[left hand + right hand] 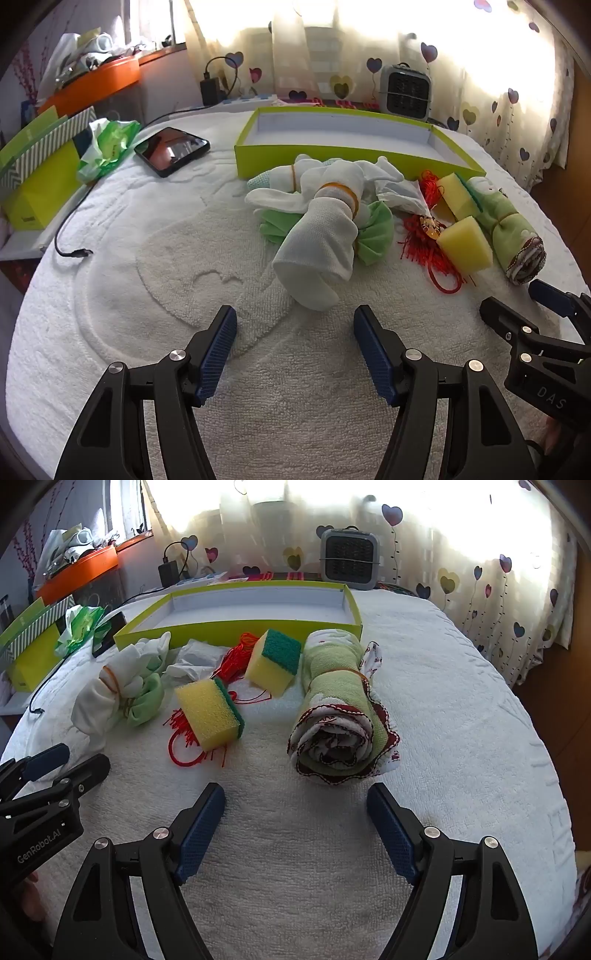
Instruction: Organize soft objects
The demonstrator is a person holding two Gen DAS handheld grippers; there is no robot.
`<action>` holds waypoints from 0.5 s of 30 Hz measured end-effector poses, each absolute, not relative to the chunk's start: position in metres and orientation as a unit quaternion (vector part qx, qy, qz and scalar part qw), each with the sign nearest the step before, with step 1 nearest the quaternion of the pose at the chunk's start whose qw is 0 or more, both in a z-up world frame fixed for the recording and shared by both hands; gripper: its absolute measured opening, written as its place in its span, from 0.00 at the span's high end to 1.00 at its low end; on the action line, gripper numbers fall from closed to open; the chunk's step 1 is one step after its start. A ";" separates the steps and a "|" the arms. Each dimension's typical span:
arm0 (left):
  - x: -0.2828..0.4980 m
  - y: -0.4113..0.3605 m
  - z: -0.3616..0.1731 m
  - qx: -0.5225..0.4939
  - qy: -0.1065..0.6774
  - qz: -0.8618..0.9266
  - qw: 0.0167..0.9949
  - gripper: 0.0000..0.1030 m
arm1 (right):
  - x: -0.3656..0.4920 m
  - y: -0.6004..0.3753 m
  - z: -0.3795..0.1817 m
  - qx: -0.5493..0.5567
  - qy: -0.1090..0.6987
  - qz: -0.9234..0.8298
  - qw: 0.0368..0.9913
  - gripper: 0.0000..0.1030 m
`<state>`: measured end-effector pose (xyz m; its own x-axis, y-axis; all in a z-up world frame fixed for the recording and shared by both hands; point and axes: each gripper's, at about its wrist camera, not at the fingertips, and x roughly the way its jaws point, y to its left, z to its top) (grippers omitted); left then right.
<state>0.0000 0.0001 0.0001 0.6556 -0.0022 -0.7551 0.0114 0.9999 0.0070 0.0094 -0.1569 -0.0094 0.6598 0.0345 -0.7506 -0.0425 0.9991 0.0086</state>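
Note:
On a white towel-covered surface lies a pile of soft things in front of an empty lime-green tray. A white cloth roll with a rubber band lies over a green cloth. Two yellow sponges sit by red tasselled cord. A rolled green towel lies at the right. My left gripper hangs open just short of the white roll. My right gripper is open just short of the green towel roll.
A dark phone and a loose cable end lie on the left. Green boxes and crumpled green plastic stand at the left edge. A small grey fan sits behind the tray by heart-patterned curtains.

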 end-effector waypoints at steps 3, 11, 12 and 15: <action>0.000 0.000 0.000 0.010 0.413 -0.001 0.911 0.37 | 0.009 -0.157 -0.009 -0.004 0.412 0.022 0.911 0.23; 0.000 0.000 0.000 0.008 0.414 -0.002 0.910 0.37 | 0.009 -0.157 -0.009 -0.004 0.412 0.021 0.911 0.23; 0.000 0.000 0.000 0.008 0.414 -0.002 0.910 0.37 | 0.009 -0.157 -0.009 -0.004 0.412 0.021 0.911 0.23; 0.000 0.000 0.000 0.006 0.414 -0.002 0.910 0.37 | 0.009 -0.157 -0.009 -0.004 0.412 0.021 0.911 0.23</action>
<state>-0.0001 -0.0001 0.0001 0.6578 0.0009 -0.7532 0.0095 0.9999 0.0096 0.0094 -0.1571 -0.0093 0.6601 0.0357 -0.7503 -0.0425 0.9990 0.0101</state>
